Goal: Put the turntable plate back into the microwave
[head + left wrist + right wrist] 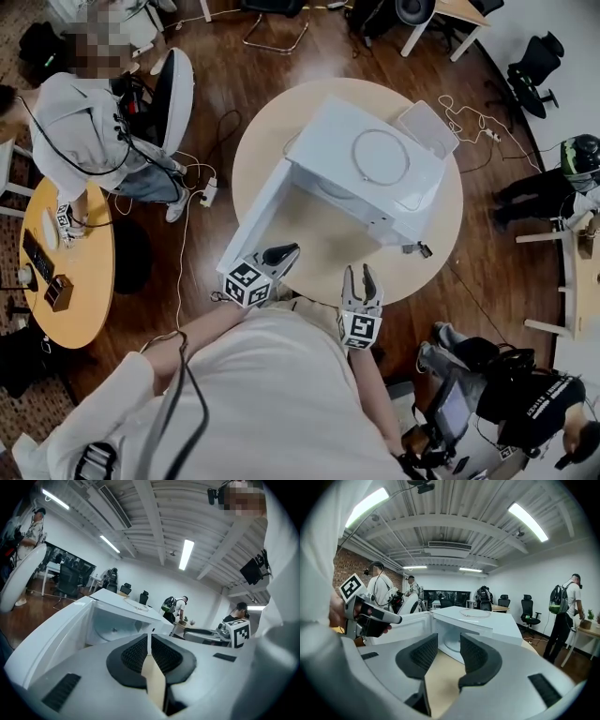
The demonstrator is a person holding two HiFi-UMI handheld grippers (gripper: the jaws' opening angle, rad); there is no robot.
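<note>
Fingers (133,656) of the left gripper (149,641) are pressed together with nothing between them. The right gripper (449,648) has its fingers (423,656) well apart, and the gap frames only bare tabletop and the oven mouth; it holds nothing. In the head view both grippers, left (286,251) and right (360,274), hover at the near edge of the table, pointing toward the oven.

Round table (441,234): pale wood top on a dark wood floor, carrying the items below.

Microwave (328,141): white, standing on the table near its centre. Its cavity faces the person.

Door (253,220): swung fully open to the left, with its inner face toward the left gripper.

Flat white slab (427,127): lies on the table just behind the microwave, at its right rear corner. What it is cannot be told.

Turntable plate (380,157): clear, round, lying flat on the microwave's top, outside the cavity. Both gripper views confirm it there (137,606) (474,613), well apart from either gripper.

Plug (419,249): on the tabletop by the microwave's front right corner.
</note>
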